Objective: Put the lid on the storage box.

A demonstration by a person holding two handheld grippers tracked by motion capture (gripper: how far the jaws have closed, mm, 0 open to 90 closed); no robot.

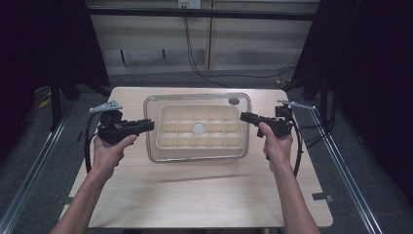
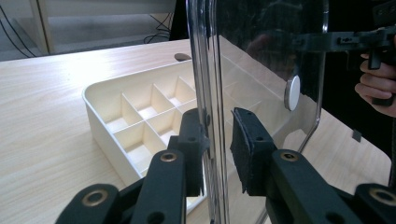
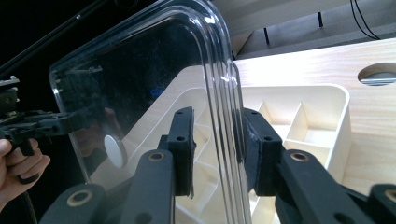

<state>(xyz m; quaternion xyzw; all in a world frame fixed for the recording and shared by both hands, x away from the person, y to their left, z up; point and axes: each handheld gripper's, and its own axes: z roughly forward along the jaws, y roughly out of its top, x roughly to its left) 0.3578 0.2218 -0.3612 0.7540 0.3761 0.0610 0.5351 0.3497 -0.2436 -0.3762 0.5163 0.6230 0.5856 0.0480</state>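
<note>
A clear plastic lid (image 1: pixel 195 102) with a white round knob (image 1: pixel 198 128) hangs level over a cream tray (image 1: pixel 168 139) divided into several compartments. My left gripper (image 1: pixel 148 125) is shut on the lid's left rim, and my right gripper (image 1: pixel 245 117) is shut on its right rim. In the left gripper view the jaws (image 2: pixel 217 135) straddle the lid's edge (image 2: pixel 261 56), with the tray (image 2: pixel 140 116) below and the other hand's gripper (image 2: pixel 355 39) beyond. The right gripper view has its jaws (image 3: pixel 217 140) around the rim (image 3: pixel 140 70) above the tray (image 3: pixel 303 116).
The wooden table (image 1: pixel 195 195) has a round cable hole (image 1: pixel 234 101) near the tray's back right corner. Metal rails (image 1: pixel 34 165) run along the floor on both sides, and cables lie on the floor behind the table.
</note>
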